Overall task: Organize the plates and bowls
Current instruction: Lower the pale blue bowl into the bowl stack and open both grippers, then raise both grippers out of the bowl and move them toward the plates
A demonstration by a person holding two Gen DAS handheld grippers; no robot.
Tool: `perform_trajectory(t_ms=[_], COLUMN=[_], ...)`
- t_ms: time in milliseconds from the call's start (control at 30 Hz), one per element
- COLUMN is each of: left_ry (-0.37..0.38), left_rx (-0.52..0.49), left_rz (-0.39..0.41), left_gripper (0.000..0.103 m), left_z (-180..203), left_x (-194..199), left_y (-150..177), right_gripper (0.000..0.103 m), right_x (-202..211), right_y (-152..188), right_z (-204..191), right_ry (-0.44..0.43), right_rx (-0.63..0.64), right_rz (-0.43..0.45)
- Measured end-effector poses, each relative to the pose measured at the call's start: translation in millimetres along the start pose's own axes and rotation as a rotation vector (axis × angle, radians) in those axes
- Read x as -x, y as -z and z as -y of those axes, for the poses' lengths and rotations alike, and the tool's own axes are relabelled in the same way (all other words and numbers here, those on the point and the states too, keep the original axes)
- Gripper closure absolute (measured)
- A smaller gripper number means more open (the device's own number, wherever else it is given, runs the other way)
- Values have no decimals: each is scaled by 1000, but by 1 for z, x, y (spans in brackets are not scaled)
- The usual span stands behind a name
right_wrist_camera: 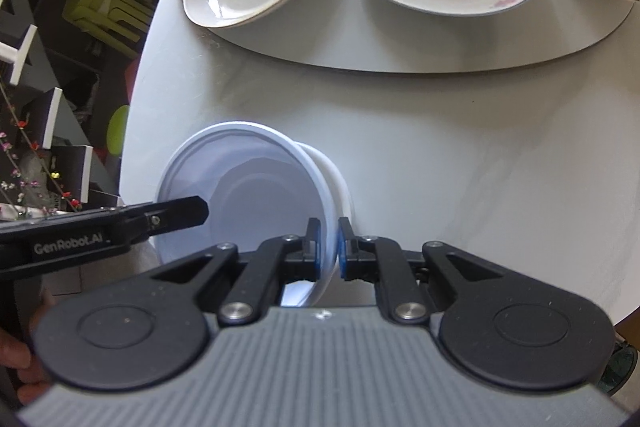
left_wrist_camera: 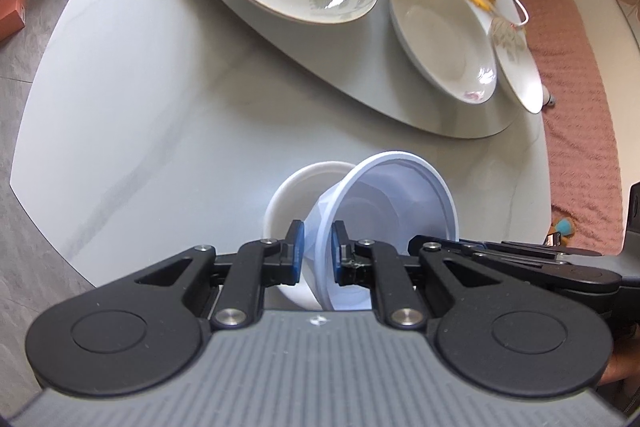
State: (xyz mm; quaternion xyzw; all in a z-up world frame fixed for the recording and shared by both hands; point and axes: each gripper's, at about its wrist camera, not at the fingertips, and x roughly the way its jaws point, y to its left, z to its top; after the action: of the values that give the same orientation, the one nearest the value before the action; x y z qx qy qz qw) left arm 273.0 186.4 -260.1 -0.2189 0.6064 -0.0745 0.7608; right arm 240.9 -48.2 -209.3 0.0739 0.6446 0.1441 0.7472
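While both tools (left_wrist_camera: 318, 251) (right_wrist_camera: 329, 247) pinch its rim, bowl (left_wrist_camera: 384, 195) tilts (over another)

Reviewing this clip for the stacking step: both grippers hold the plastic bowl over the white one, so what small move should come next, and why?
Probably lower it a little further, levelling it, before letting go. The left gripper and right gripper each pinch the plastic bowl by its rim, and it hangs tilted, only partly over the white bowl on the table.
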Motion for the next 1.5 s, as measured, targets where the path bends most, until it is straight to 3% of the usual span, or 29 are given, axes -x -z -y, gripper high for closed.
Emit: perform_trajectory(t_ms=[167,200,267,333,600,967,1133,1500], left_ry=[39,41,37,29,34,40,-2,12], left_rx=[27,30,22,10,-17,-123,-163,-203], left_rz=[-23,-17,-13,-5,68,203,220,295], left_gripper=[88,84,70,64,64,64,64,63], left_z=[-10,-12,-13,-13,8,67,94,156], left_x=[-3,-1,1,5,30,87,89,101], left_y=[-4,-5,-7,-8,-14,-21,-24,-20], right_gripper=[91,90,82,69,69,69,69,69], right_x=[-5,-6,-3,3,32,93,112,154], right_y=[-2,-3,-3,-2,0,-2,-9,-16], right_z=[3,3,3,4,1,2,12,45], right_ry=[3,-5,-8,-16,-23,-29,-43,-33], right_rx=[-12,-22,-34,-29,18,77,78,111], right_rz=[-9,-7,-4,11,84,252,298,422])
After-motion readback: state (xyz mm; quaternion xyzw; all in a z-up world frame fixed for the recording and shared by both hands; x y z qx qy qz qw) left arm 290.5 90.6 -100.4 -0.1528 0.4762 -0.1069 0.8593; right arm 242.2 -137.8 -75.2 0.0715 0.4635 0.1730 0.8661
